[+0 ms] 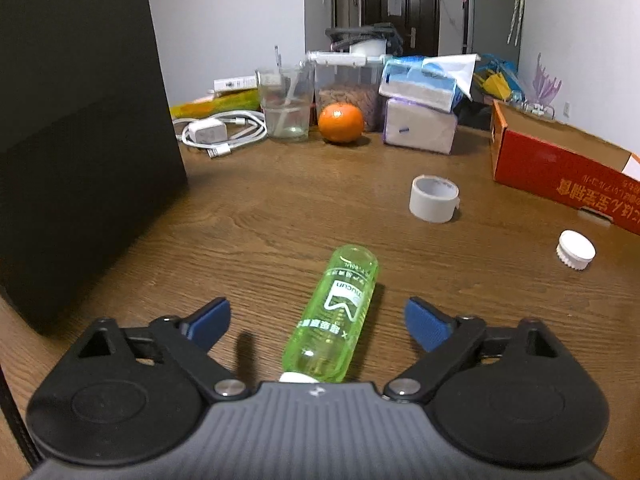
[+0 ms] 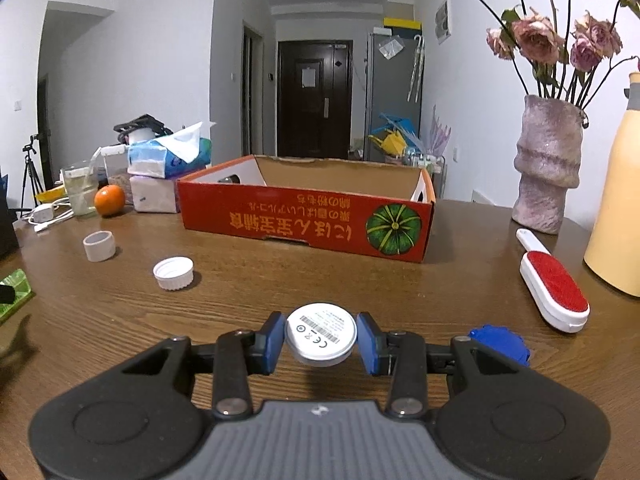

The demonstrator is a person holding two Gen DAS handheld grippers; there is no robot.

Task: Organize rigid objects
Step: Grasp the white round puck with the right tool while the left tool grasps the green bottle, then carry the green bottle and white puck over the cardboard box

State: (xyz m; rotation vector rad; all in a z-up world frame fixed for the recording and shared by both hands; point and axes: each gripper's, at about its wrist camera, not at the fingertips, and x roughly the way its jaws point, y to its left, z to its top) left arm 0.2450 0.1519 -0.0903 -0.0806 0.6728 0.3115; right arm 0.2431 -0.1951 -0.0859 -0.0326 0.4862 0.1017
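Observation:
My left gripper (image 1: pixel 318 322) is open, its blue pads on either side of a green plastic bottle (image 1: pixel 334 316) that lies on the wooden table (image 1: pixel 280 208), not touching it. My right gripper (image 2: pixel 321 338) is shut on a round white disc (image 2: pixel 321 334) with a printed label, held just above the table. The red cardboard box (image 2: pixel 304 216) stands open straight ahead of the right gripper; it also shows at the right of the left wrist view (image 1: pixel 560 168). A tape roll (image 1: pixel 434 199) and a white cap (image 1: pixel 575 249) lie between.
A black box (image 1: pixel 80 140) stands at the left. An orange (image 1: pixel 341 123), a glass (image 1: pixel 285 104), a charger with cable (image 1: pixel 216 134) and tissue packs (image 1: pixel 420 108) line the back. A lint brush (image 2: pixel 554 280), a blue cap (image 2: pixel 500 344), a vase (image 2: pixel 548 168) and a yellow bottle (image 2: pixel 616 200) are at the right.

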